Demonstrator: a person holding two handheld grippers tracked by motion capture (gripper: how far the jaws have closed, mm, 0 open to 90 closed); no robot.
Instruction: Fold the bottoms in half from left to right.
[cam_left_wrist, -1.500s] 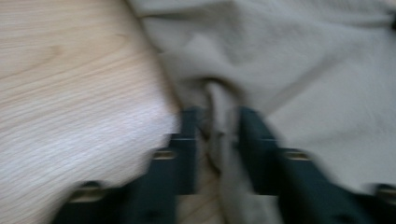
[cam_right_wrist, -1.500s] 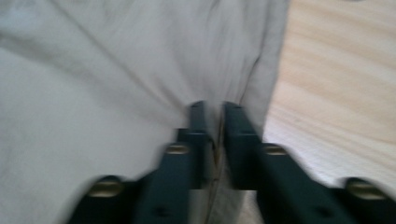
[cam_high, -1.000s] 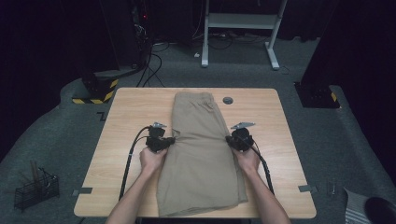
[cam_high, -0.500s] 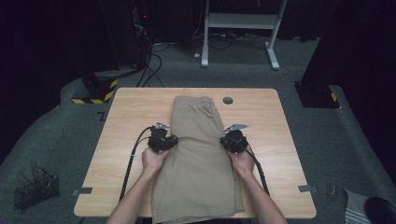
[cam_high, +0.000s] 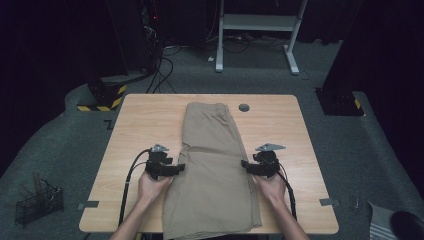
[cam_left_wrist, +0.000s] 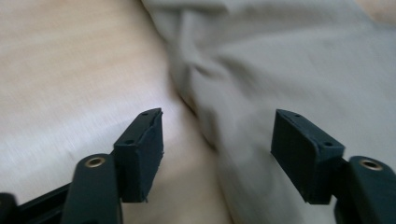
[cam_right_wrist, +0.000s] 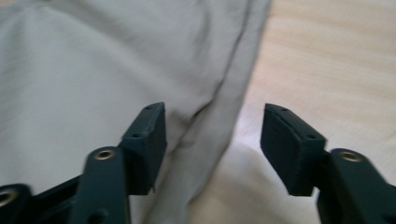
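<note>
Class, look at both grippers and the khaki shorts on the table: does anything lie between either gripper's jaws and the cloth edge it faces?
Nothing visible does. The left gripper and the right gripper stand open, each straddling a side edge of the shorts on the bare table.

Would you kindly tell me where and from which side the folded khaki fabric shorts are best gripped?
Grip the folded khaki fabric shorts at their two long side edges, about mid-length, each gripper coming in from its own side of the wooden table. The cloth lies flat with raised edge seams, and the open left gripper and right gripper each already straddle an edge.
</note>
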